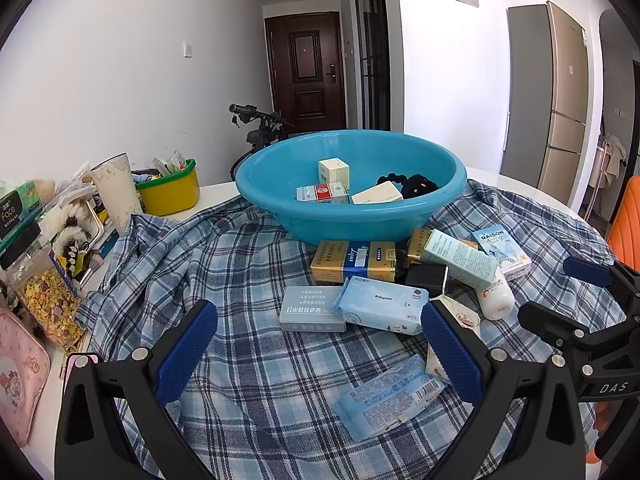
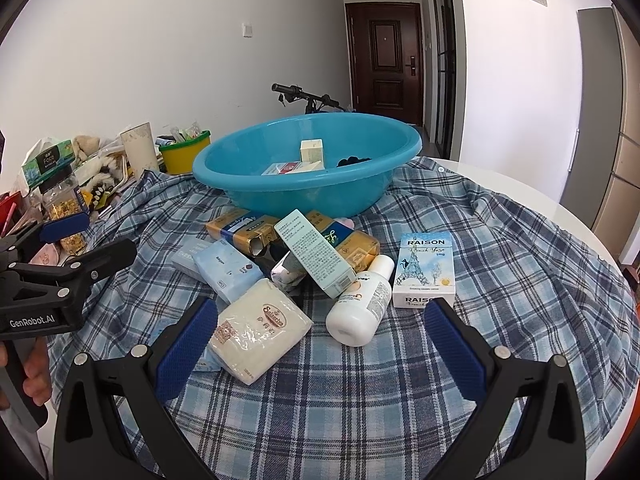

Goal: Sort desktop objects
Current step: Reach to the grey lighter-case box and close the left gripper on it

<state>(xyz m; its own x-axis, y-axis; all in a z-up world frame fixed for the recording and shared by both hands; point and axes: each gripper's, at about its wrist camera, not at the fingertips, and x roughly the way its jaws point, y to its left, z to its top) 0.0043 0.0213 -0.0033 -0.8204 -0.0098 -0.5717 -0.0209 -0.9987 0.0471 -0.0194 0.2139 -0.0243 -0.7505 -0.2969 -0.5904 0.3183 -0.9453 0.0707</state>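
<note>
A blue basin (image 1: 276,196) (image 2: 240,190) stands on a plaid cloth and holds a few small boxes and a black item. In front of it lies a pile: gold cartons (image 1: 354,262), a grey box (image 1: 310,314), wipes packs (image 1: 380,306) (image 1: 390,396), a pale green box (image 2: 316,254), a white bottle (image 2: 360,304), a RAISON box (image 2: 424,270) and a cream packet (image 2: 258,330). My left gripper (image 1: 320,344) is open, low over the cloth, with the wipes packs ahead of it. My right gripper (image 2: 320,344) is open, with the cream packet and white bottle just ahead.
Clutter lines the table's left side: a yellow tub (image 1: 170,192), a pale cup (image 1: 116,188), a cereal jar (image 1: 48,300), a tissue pack (image 1: 14,208) and a pink pouch (image 1: 20,372). An orange chair (image 1: 626,224) stands at the right. A hand (image 2: 34,376) grips the left tool.
</note>
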